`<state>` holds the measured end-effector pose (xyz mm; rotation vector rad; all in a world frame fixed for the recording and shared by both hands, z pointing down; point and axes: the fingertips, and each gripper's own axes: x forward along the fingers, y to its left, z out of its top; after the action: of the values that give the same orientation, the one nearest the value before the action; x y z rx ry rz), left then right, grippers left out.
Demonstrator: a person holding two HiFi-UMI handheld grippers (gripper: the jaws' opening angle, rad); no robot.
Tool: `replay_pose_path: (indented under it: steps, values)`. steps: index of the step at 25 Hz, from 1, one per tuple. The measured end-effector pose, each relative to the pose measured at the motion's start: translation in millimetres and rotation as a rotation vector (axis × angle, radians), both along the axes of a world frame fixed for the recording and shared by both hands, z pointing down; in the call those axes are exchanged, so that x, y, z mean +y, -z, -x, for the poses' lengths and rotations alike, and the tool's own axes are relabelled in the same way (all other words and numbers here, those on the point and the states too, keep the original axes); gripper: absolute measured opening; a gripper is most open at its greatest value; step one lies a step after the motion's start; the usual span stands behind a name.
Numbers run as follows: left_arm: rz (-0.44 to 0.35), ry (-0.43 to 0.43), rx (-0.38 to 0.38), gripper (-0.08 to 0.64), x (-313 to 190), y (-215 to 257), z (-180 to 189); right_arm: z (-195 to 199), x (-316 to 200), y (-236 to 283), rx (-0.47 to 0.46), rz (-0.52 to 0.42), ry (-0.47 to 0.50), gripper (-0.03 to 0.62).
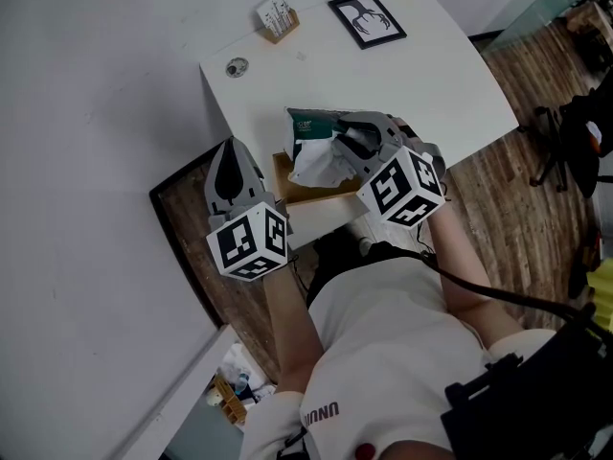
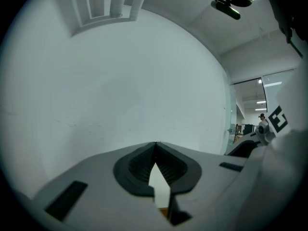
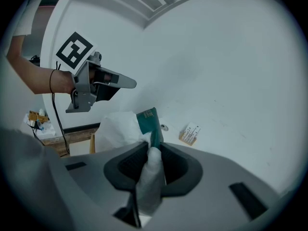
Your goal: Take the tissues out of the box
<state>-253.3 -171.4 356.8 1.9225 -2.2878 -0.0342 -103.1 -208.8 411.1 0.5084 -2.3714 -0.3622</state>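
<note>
White table [image 1: 431, 75], framed picture [image 1: 367, 19], card holder [image 1: 277, 17], right gripper [image 3: 153, 148] jaws clamping tissue [image 3: 118, 129], left gripper [image 2: 155, 153] jaws clenched

right claw [image 3: 153, 147] — clamped on tissue [image 3: 149, 179] | green pack [image 3: 147, 121] beyond

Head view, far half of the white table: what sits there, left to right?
small round disc → wooden card holder → black-framed picture
</note>
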Motion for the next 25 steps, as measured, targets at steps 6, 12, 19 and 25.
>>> replay_pose_path:
  steps: [6,12,19,25]
  values:
    - [-0.006,0.014,0.004,0.012,7,0,4,1,0,4,-0.012,-0.019,-0.016,0.087]
    - [-0.009,0.025,0.004,0.012,13,-1,5,1,1,5,-0.016,-0.029,-0.017,0.087]
    - [-0.008,0.026,0.003,0.012,12,0,5,1,1,6,-0.020,-0.032,-0.018,0.087]
    - [-0.007,0.024,0.003,0.012,12,-1,4,0,0,7,-0.016,-0.037,-0.021,0.087]
